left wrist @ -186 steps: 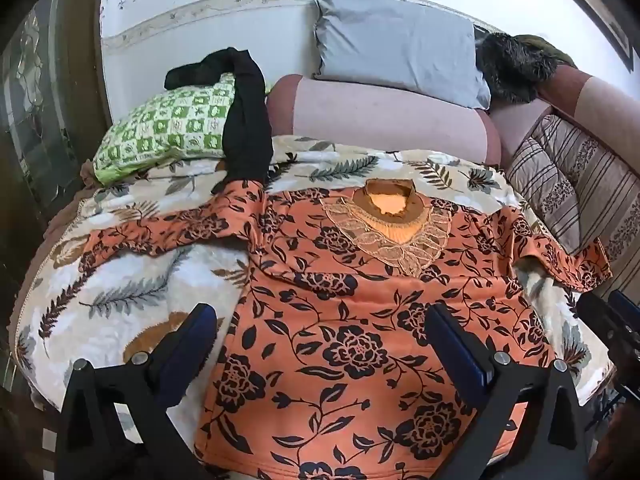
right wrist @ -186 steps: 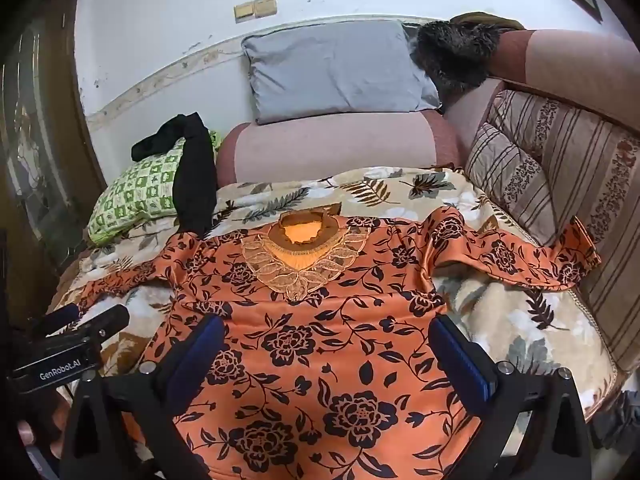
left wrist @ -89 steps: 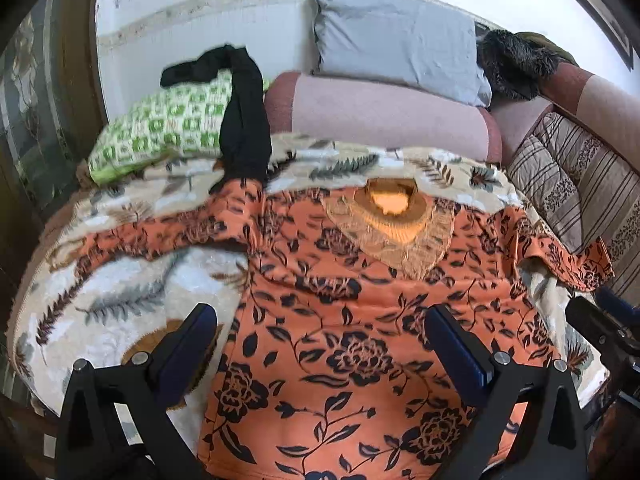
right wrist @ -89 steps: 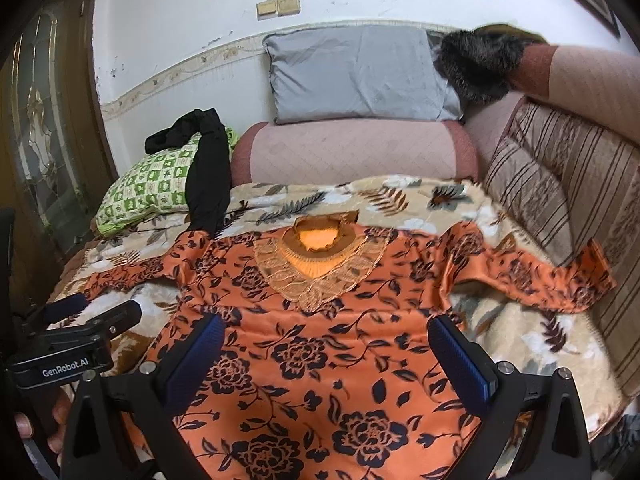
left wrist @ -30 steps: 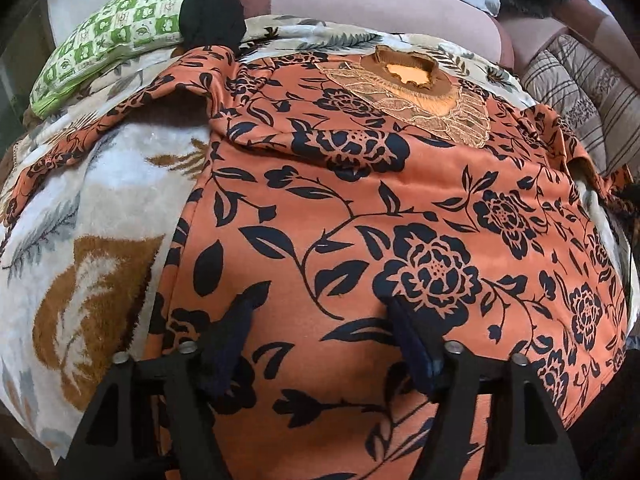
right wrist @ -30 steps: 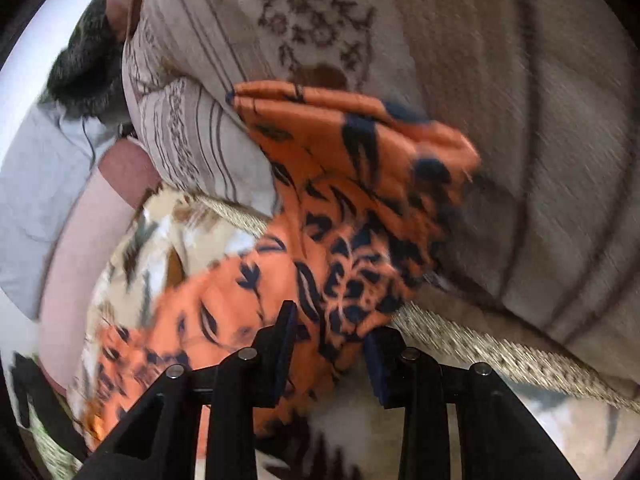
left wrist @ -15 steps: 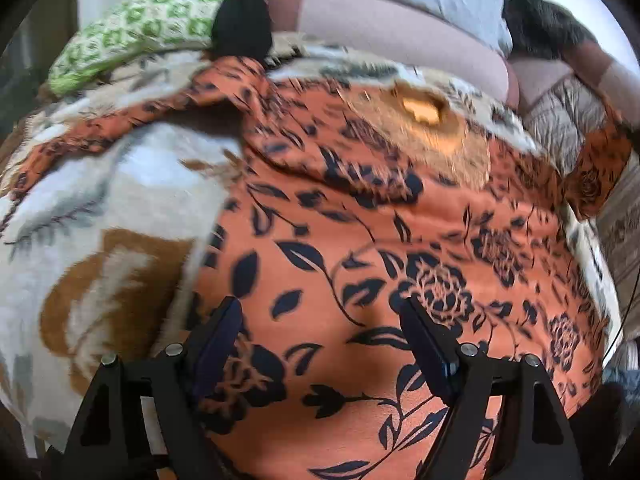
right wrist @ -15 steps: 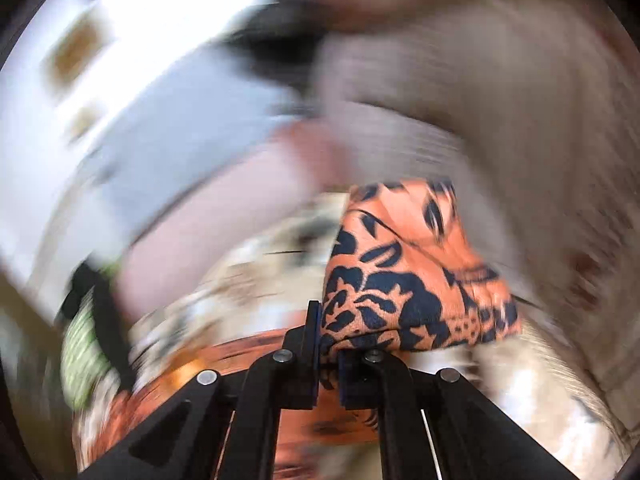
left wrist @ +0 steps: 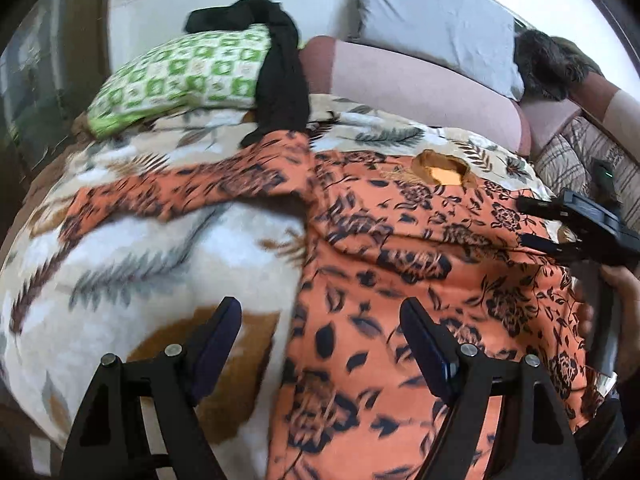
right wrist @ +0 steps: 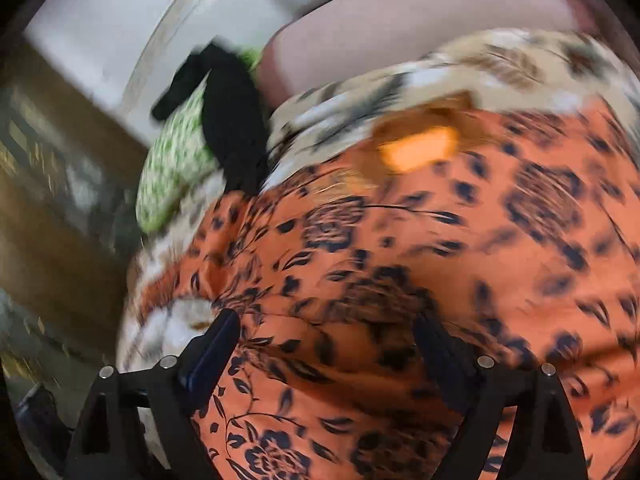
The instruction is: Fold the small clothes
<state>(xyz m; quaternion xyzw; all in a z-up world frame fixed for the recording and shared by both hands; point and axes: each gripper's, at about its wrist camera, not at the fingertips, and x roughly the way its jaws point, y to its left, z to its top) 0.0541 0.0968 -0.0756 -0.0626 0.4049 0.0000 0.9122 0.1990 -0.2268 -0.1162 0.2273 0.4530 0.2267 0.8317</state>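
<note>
My left gripper (left wrist: 320,344) hangs over the near edge of the top (left wrist: 420,280), fingers (left wrist: 218,340) spread wide with nothing between them; one finger sits above the blanket (left wrist: 140,264), the other above the orange cloth. The top lies flat on the blanket, neck (left wrist: 442,172) toward the far cushions. Its left sleeve (left wrist: 180,196) stretches out toward the green pillow (left wrist: 180,76), where a black garment (left wrist: 284,92) drapes down and touches the shoulder. The right sleeve is folded in across the chest.

My right gripper (right wrist: 332,344) has just been opening, and its fingers (right wrist: 216,344) now stand wide apart above the folded-in cloth, pinching nothing. That view is blurred, but the top fills it, with the neck (right wrist: 420,148) beyond. From the left view my right gripper (left wrist: 576,224) shows at the top's right side, with my right hand (left wrist: 616,292) on its handle. A grey pillow (left wrist: 432,20) leans on the wall behind the pink bolster (left wrist: 420,84).
</note>
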